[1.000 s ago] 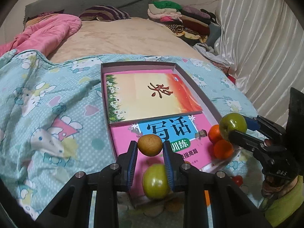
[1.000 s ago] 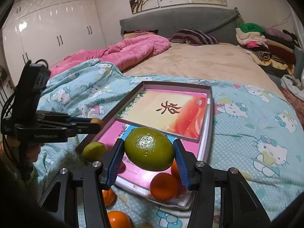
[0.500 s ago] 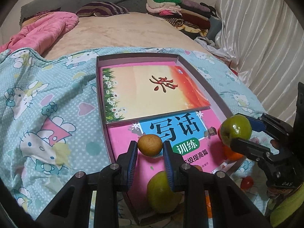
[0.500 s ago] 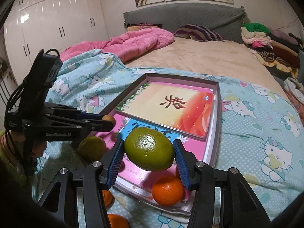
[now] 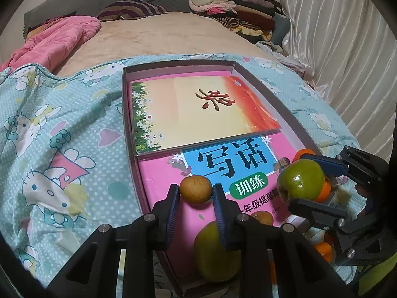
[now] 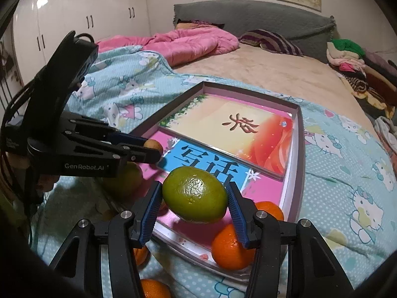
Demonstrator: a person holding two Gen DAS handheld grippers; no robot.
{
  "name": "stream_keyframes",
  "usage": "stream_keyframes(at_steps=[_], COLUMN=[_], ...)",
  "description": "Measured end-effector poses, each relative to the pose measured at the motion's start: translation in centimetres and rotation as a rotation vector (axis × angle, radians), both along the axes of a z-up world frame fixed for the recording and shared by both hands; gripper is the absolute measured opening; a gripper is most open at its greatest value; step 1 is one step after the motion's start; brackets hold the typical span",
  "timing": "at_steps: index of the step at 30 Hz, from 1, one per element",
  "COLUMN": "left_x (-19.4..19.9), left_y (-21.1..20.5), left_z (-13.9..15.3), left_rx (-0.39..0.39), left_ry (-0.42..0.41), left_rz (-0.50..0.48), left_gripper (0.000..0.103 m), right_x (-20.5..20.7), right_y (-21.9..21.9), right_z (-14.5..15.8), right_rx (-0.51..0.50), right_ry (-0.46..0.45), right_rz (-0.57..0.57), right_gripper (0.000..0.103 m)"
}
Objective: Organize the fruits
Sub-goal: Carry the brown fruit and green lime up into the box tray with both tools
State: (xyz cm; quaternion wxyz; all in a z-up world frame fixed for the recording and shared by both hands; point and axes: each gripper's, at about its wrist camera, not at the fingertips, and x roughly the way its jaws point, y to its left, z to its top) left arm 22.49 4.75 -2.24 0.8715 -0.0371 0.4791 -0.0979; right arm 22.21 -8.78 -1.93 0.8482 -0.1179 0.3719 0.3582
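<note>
the bed (image 5: 161, 39) carries a shallow box lid (image 5: 126, 114) lying on a cartoon-print quilt (image 5: 62, 129), and two books fill its floor: an orange-and-cream book (image 5: 198, 114) toward 12 o'clock and a pink workbook (image 5: 223, 164) toward 6 o'clock. by my reading the sorting is partway: in the left wrist view one yellow-green fruit (image 5: 213, 255) rests at the lid's 6 o'clock end, and a small brown fruit lies on the pink cover close by, while in the right wrist view two oranges (image 6: 230, 245) sit at the near corner, whether in or just over the rim i cannot tell. another orange (image 6: 153, 288) lies on the quilt at 6 o'clock outside the lid, so some gathering is left. the right tool (image 6: 193, 198) is clenched about a third open on a large green citrus (image 6: 196, 196), held above the pink workbook and not yet set down. the left tool (image 5: 196, 193) is nearly closed, grasping a small brown round fruit (image 5: 196, 188) just above the same cover, at about 9 o'clock from the green citrus.
</note>
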Motion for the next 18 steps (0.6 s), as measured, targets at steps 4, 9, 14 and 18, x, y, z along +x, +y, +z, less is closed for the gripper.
stream_keyframes(at_steps=[4, 9, 14, 18], left_x=[0.0, 0.1, 0.2, 0.2], left_y=[0.1, 0.2, 0.3, 0.3], left_z=[0.0, -0.1, -0.1, -0.1], left_rx=[-0.005, -0.010, -0.012, -0.011], left_ry=[0.001, 0.004, 0.005, 0.006], left_rz=[0.000, 0.004, 0.006, 0.007], left_gripper=[0.028, 0.028, 0.028, 0.028], right_x=[0.1, 0.5, 0.5, 0.5], right_y=[0.1, 0.2, 0.6, 0.6], right_z=[-0.3, -0.9, -1.4, -1.5], right_rx=[-0.020, -0.033, -0.056, -0.054], right_ry=[-0.008, -0.002, 0.000, 0.000], right_rz=[-0.008, -0.016, -0.005, -0.004], right_gripper=[0.054, 0.054, 0.054, 0.054])
